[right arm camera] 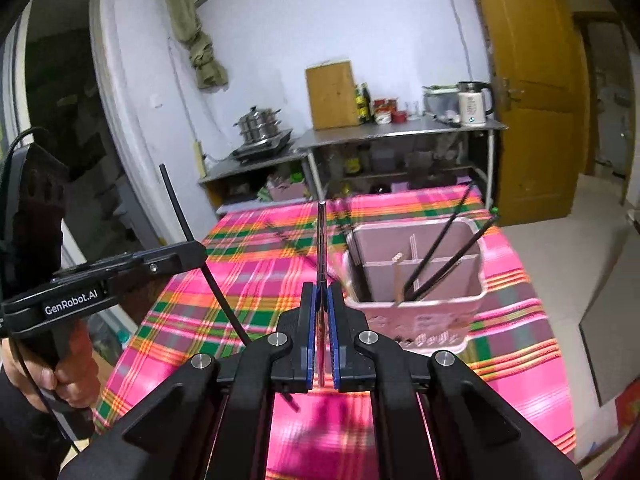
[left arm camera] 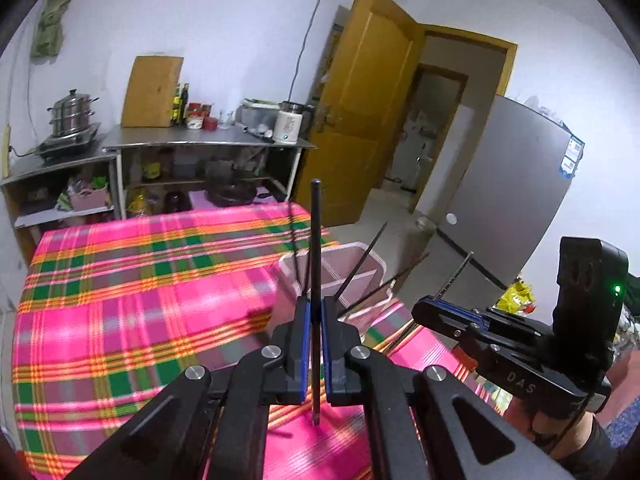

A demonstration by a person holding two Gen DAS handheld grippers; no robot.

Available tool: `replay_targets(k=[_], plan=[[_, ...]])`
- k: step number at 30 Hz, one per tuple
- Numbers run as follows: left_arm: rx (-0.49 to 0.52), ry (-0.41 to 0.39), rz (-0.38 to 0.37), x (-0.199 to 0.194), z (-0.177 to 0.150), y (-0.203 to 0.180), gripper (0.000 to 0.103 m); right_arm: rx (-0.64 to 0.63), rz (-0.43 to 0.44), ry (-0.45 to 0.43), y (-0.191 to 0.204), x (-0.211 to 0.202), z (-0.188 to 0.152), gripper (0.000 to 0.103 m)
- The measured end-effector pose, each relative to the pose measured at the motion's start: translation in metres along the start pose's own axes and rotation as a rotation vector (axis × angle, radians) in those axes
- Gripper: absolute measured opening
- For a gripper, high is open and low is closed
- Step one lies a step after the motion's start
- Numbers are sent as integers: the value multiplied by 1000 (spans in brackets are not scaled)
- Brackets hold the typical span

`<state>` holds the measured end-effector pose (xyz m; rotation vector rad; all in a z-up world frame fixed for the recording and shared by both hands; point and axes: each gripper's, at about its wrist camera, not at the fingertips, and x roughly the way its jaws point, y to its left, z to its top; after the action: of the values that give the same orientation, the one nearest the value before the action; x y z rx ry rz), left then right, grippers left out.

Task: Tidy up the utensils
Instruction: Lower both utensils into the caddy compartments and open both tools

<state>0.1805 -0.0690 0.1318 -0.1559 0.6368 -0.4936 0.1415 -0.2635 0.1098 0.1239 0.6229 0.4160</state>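
Plaid-clothed table [right arm camera: 248,248], pink holder [right arm camera: 420,300] atop.

Legible markings:
- "GenRobot.AI", white on black, on the side of the left gripper [right arm camera: 192,254] body, at 9 o'clock in the right wrist view.
- "DAS", faint raised letters, on the right gripper [left arm camera: 420,306] body, at 4 o'clock in the left wrist view.
- Blue label on fridge [left arm camera: 516,184], 2 o'clock: too small to read.
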Motion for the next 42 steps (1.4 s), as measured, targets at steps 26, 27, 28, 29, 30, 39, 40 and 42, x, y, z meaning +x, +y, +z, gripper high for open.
replay_targets(k=[26,27,28,29,30,39,40,42], plan=[[-26,-51,0,80,80,4,5,70,-70,-69,-55,46,62,6],[-27,-43,2,85,78,6,5,70,-70,-58,-56,51,60,6],[-29,-35,2,88,75,8,5,70,-71,-50,-59,55,59,6],[-30,-26,2,93,73,10,5,68,-73,-37,-59,61,57,6],[-31,-19,3,95,71,11,5,66,-75,-30,-59,63,54,6],[-26,32,4,115,55,16,5,44,-92,36,-61,84,39,6],[-23,39,6,117,53,16,5,44,-94,46,-62,86,38,6],[-20,50,8,120,51,16,5,44,-98,55,-62,88,37,6]])
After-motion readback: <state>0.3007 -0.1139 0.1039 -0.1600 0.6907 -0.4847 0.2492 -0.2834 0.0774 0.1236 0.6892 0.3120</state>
